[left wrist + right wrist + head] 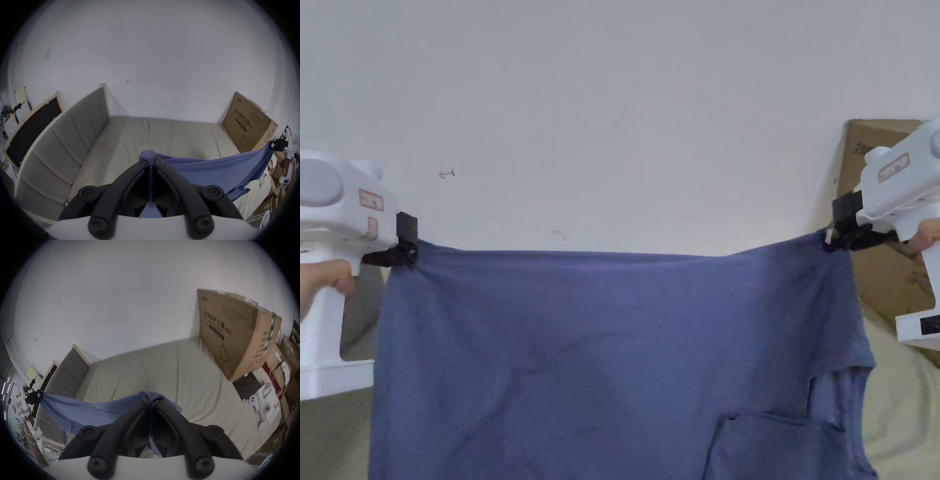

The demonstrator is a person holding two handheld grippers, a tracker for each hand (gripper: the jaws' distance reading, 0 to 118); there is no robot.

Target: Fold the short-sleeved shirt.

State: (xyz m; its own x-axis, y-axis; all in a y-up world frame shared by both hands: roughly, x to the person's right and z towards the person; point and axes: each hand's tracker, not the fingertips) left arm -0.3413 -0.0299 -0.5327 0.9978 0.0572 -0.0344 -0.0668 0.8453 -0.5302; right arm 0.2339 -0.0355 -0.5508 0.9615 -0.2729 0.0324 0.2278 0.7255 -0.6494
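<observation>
Shirt (600,350) hangs stretched in the air above the bed (146,138), left gripper (403,253) and right gripper (842,236) each clamped on one top corner, so I think a weak pinch could let one corner slip and drop.

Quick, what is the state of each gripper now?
Left gripper: closed on one top corner of the blue shirt.
Right gripper: closed on the other top corner.
</observation>
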